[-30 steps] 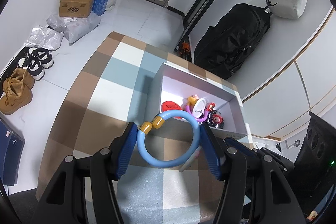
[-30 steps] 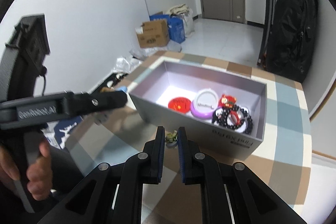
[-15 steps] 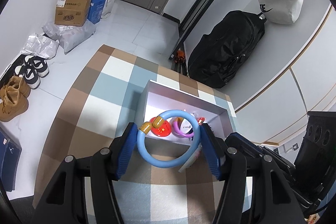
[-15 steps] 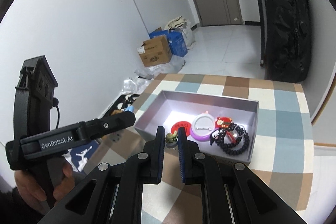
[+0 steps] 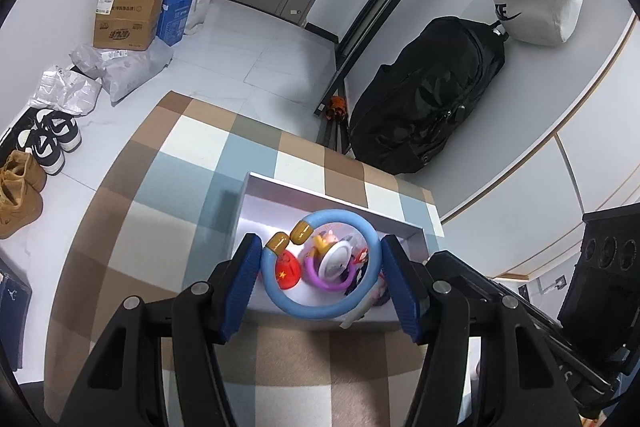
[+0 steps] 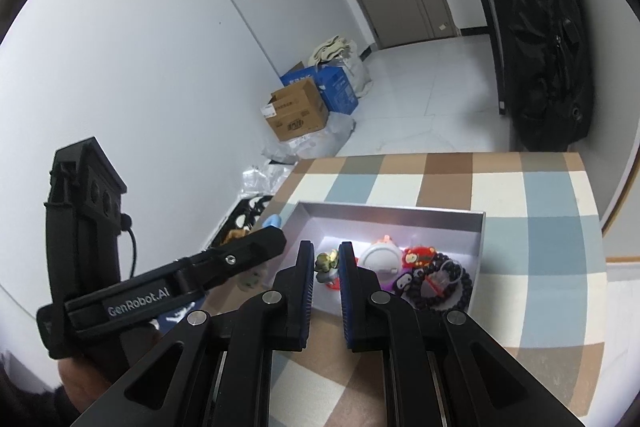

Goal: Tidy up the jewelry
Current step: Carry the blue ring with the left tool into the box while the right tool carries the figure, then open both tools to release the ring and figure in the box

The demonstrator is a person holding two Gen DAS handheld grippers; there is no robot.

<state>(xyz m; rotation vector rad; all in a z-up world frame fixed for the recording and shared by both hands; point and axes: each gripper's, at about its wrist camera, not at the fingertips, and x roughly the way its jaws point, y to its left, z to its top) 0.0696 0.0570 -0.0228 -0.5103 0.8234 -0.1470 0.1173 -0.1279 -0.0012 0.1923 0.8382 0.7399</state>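
Observation:
My left gripper (image 5: 320,269) is shut on a light blue ring bracelet (image 5: 374,247) with two orange caps and holds it over the near part of the grey jewelry box (image 5: 280,185). My right gripper (image 6: 326,267) is shut on a small green and gold trinket (image 6: 327,263) above the box's (image 6: 392,213) near left part. In the box lie a red disc (image 5: 289,273), a white and purple round piece (image 6: 379,255), a red charm (image 6: 416,255) and a dark bead bracelet (image 6: 442,285). The left gripper body (image 6: 168,287) shows in the right wrist view.
The box sits on a checked brown, blue and white tablecloth (image 5: 160,195). A black bag (image 5: 424,99) leans on the wall behind. Cardboard boxes (image 5: 128,21), plastic bags and shoes (image 5: 48,139) lie on the floor at left.
Both grippers have risen and moved forward over the box with their items still held. The box now sits lower and closer under the fingers in both views.

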